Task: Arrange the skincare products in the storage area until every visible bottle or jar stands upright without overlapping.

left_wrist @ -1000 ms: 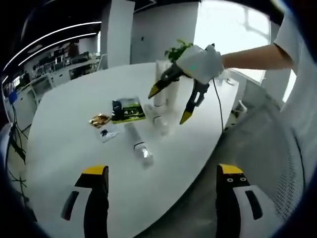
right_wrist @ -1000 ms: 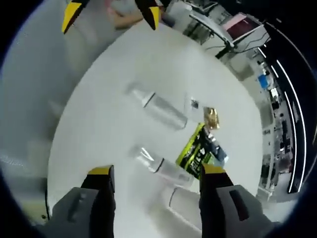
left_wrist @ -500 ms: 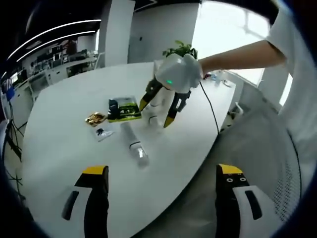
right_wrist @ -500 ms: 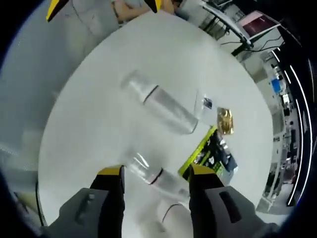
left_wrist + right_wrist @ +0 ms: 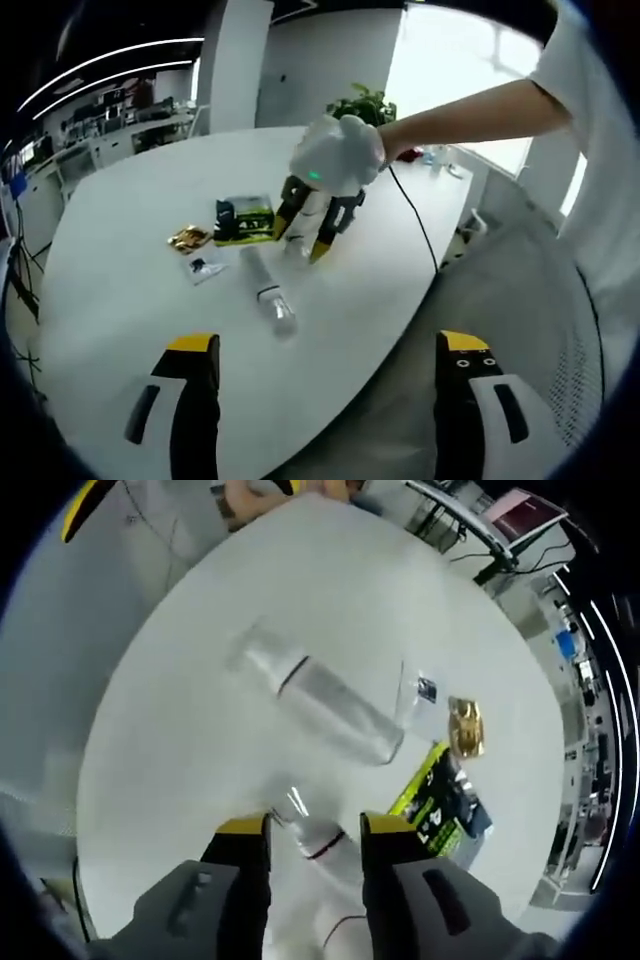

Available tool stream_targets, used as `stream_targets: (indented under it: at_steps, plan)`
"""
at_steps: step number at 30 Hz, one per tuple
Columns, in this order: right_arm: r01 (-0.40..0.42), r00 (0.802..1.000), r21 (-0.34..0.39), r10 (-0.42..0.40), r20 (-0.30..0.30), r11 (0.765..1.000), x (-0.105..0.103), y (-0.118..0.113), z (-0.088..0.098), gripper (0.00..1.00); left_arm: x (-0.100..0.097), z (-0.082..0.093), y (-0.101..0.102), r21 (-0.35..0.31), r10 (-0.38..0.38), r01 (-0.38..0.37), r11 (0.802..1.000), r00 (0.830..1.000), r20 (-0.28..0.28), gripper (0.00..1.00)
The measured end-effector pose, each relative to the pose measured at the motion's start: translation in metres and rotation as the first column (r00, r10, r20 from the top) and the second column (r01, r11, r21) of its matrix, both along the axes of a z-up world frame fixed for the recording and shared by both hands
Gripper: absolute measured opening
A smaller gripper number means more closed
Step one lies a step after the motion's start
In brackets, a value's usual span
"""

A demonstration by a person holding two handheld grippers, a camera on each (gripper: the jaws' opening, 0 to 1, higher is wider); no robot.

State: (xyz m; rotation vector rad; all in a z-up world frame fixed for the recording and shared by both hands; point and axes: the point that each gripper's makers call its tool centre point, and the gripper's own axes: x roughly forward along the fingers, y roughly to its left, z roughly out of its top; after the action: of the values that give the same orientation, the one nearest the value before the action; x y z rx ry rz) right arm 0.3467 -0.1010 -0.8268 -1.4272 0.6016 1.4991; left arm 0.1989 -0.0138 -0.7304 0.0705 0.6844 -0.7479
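Two clear bottles lie flat on the white round table (image 5: 110, 330). The larger one (image 5: 330, 705) has its cap toward the table edge and also shows as a clear bottle (image 5: 268, 288) ahead of my left gripper (image 5: 326, 345), which hangs open off the table's near edge. My right gripper (image 5: 315, 826), held in a white-gloved hand (image 5: 335, 155), is down at the table. Its jaws press close on either side of the neck of the smaller clear bottle (image 5: 312, 840). In the left gripper view the right gripper (image 5: 301, 240) hides most of that bottle.
A green and black packet (image 5: 244, 220) (image 5: 440, 810), a gold wrapped item (image 5: 188, 238) (image 5: 465, 728) and a small sachet (image 5: 203, 268) lie left of the bottles. A potted plant (image 5: 364, 103) stands at the table's far side. A cable (image 5: 420, 225) trails over the table edge.
My right gripper has come down onto the smaller lying bottle and its jaws have narrowed around it. The left gripper has stayed open and almost still.
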Motion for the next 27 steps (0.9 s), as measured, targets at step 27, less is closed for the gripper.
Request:
stream_targets:
  at_steps: [27]
  plan:
    - [-0.041,0.999,-0.039,0.041,-0.008,0.998,-0.0010,0.0073,-0.0033,0.18,0.0013,0.0000,0.0024,0.003,0.012,-0.012,1.000,1.000,0.002,0.83]
